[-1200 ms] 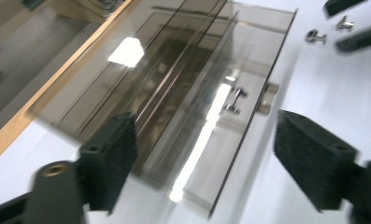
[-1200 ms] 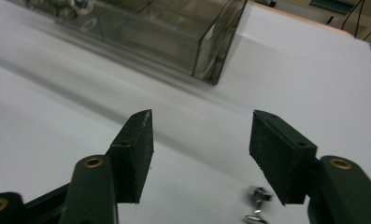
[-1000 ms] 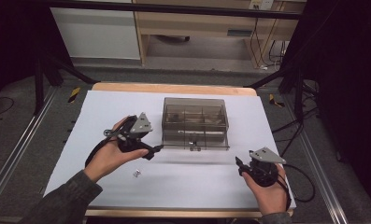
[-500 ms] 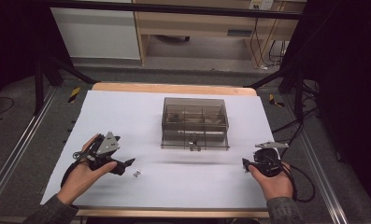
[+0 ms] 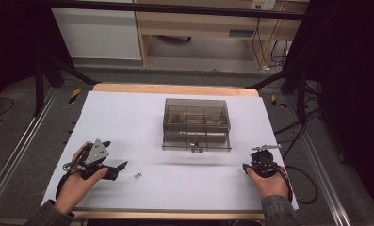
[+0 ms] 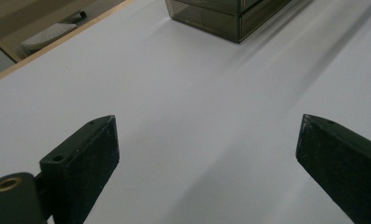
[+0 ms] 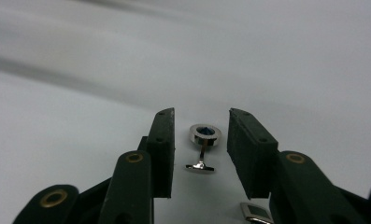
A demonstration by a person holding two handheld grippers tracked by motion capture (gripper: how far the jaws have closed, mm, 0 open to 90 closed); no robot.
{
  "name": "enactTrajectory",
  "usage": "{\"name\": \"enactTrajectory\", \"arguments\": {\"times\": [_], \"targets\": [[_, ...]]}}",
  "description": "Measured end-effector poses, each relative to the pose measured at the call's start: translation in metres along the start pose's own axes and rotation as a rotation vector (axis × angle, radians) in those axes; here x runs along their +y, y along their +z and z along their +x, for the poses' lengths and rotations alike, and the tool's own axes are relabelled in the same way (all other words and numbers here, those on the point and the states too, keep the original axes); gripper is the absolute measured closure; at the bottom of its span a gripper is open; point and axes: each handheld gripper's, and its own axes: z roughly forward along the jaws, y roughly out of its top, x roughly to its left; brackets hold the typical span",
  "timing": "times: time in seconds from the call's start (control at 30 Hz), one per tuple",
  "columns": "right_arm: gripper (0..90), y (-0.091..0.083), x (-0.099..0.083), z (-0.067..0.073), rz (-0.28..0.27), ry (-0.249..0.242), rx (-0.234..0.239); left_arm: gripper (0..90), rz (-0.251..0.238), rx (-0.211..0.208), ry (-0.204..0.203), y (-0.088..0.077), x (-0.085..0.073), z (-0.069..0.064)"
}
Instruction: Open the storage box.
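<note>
Handling subject: cufflink [image 7: 203, 147], small, polished metal, round face with a blue inset, thin post, toggle bar at the near end.
Location: cufflink lies on the white table cover [image 5: 189, 188], between the jaws of the right gripper [image 7: 201, 140], near right of the table; neither jaw touches it as far as I can tell.
Second piece: a small metal item [image 5: 137, 175] sits just right of the left gripper [image 5: 121, 167], near left; too small to identify.
Right gripper state: jaws partly spread, straddling the cufflink, nothing held.
Left gripper state: jaws [image 6: 80, 163] wide apart over bare cover, empty.
Box: smoky clear compartment box [image 5: 196, 123] at table centre, far of both grippers, lid apparently down.
Handling estimate: light, rigid, slippery; likely to skid or flip if pinched off-centre.
Hold point: across the round head or the post, jaws low to the cover.
Unknown: a silver edge [image 7: 255, 212] beside the right jaw, unidentified.
</note>
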Motion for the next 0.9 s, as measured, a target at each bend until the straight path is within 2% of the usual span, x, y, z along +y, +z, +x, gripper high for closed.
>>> {"name": "enactTrajectory", "arguments": {"times": [0.23,0.33,0.6,0.9], "targets": [[66.0,0.006,-0.003,-0.004,0.017,0.014,0.027,6.0,-0.003,0.013,-0.031,-0.002,-0.009,0.005],[67.7,0.007,-0.003,-0.003,0.022,0.007,0.022,6.0,-0.007,0.012,-0.045,-0.004,-0.010,0.007],[72.5,0.010,-0.001,-0.003,0.024,-0.003,0.014,6.5,0.001,0.011,-0.044,-0.003,-0.013,0.007],[72.9,0.010,-0.001,-0.003,0.016,-0.017,0.007,6.7,0.003,0.010,-0.058,-0.002,-0.016,0.008]]}}
